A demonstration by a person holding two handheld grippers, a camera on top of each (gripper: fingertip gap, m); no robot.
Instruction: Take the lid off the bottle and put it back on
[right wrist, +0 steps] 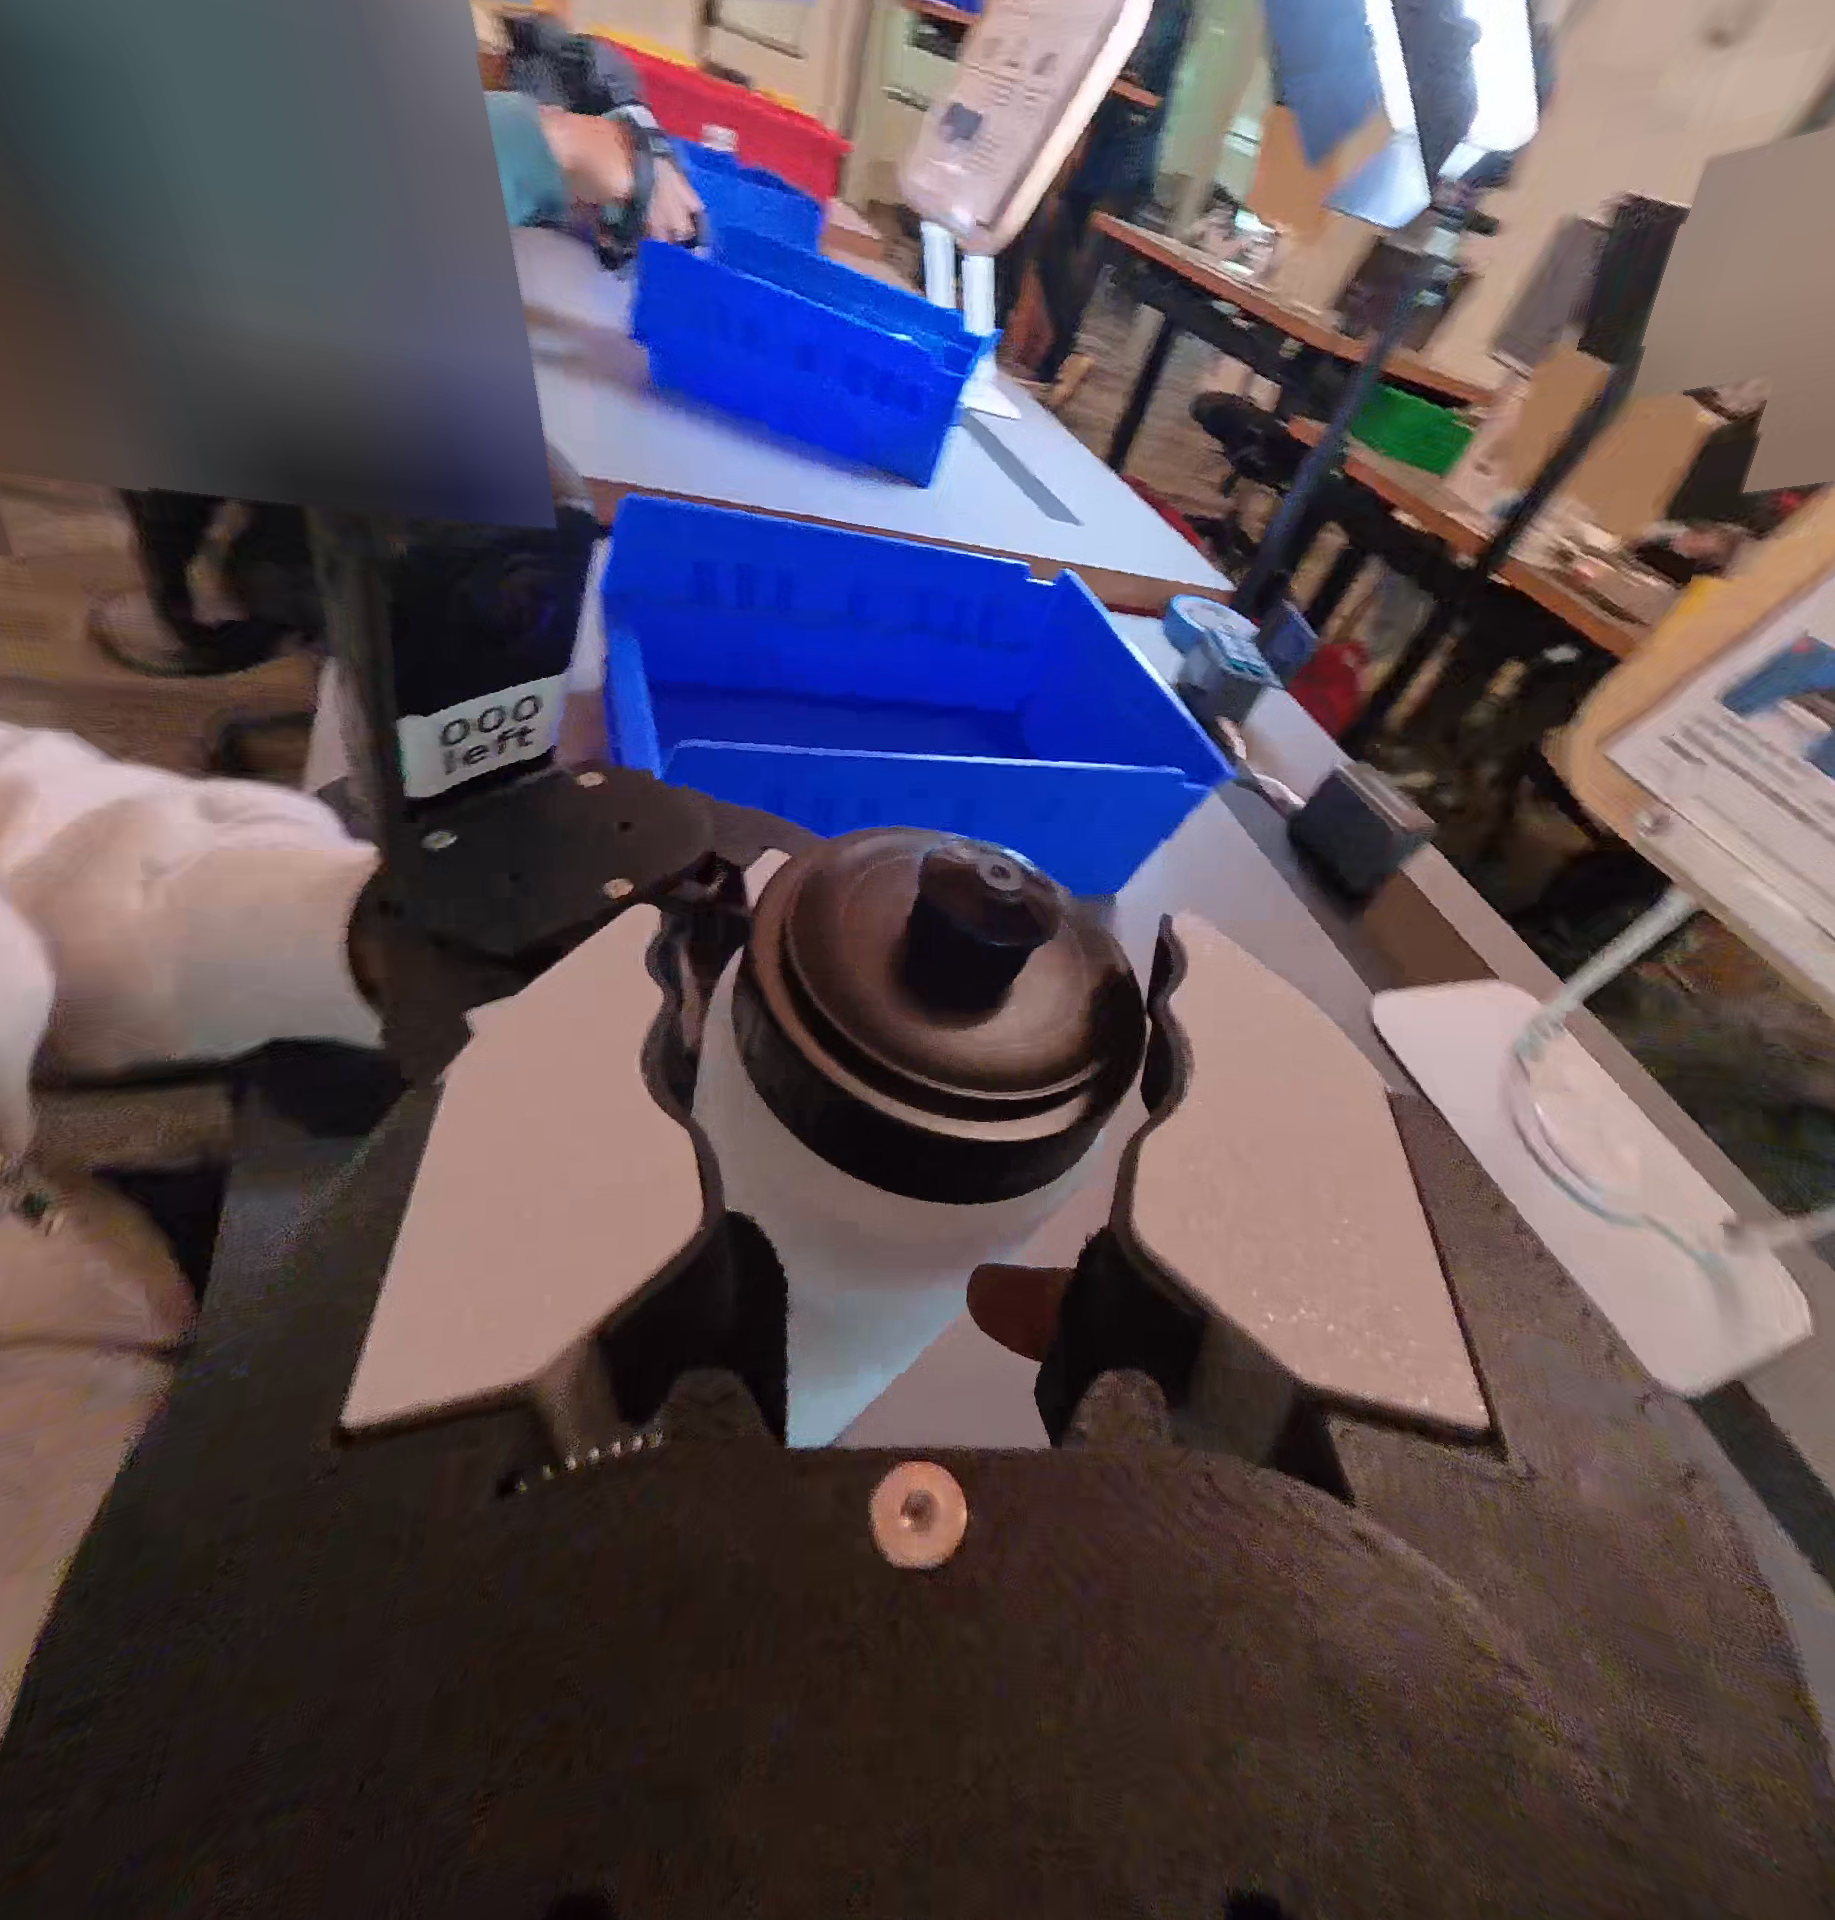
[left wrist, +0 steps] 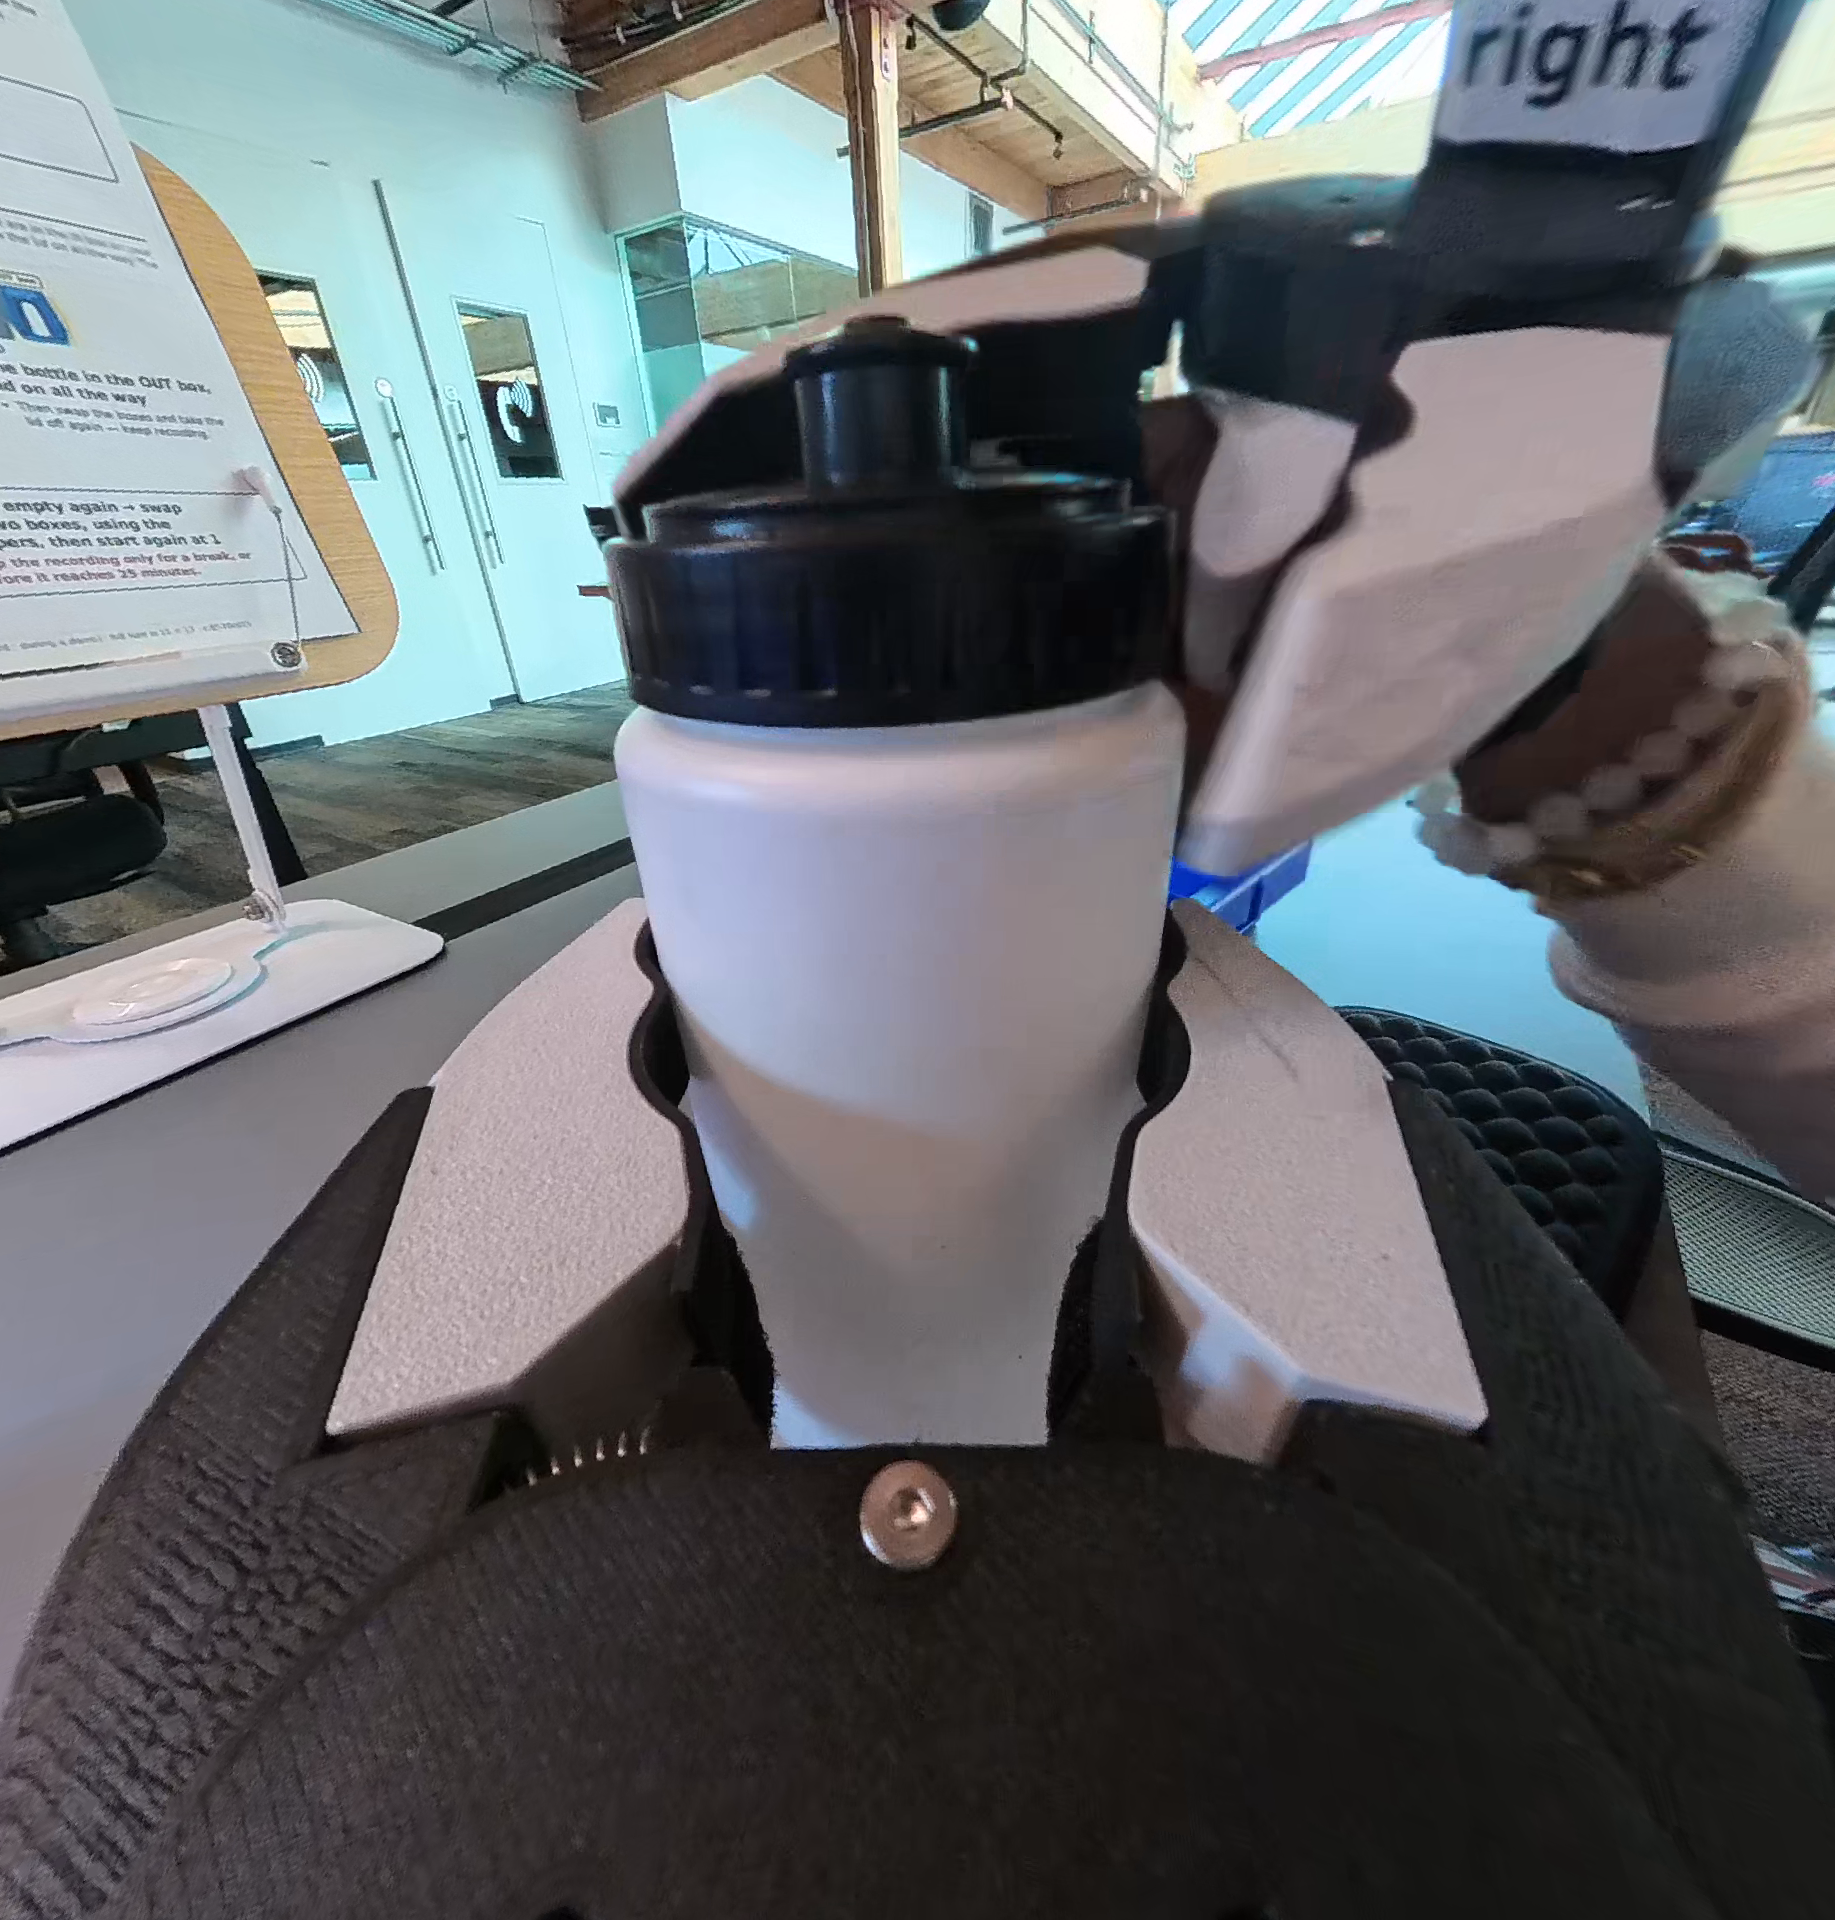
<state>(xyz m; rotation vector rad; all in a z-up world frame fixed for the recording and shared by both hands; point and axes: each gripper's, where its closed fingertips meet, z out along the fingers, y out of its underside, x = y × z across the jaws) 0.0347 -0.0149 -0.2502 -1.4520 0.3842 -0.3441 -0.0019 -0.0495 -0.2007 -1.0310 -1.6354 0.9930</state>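
the left gripper [left wrist: 908, 1049] clamps the white bottle [left wrist: 897, 935] upright; the right gripper [right wrist: 918, 1049] straddles the black lid [right wrist: 944, 1029], contact unclear. it should squeeze the ribbed rim squarely before twisting.

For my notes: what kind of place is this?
Probably a shared office or lab workspace: long tables carrying blue bins, an instruction sheet on a stand, and glass-doored rooms behind.

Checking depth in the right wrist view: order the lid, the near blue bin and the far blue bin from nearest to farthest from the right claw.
1. Lid, between the right claw's fingers.
2. Near bin, just beyond, same table.
3. Far bin, farther back on the next table.
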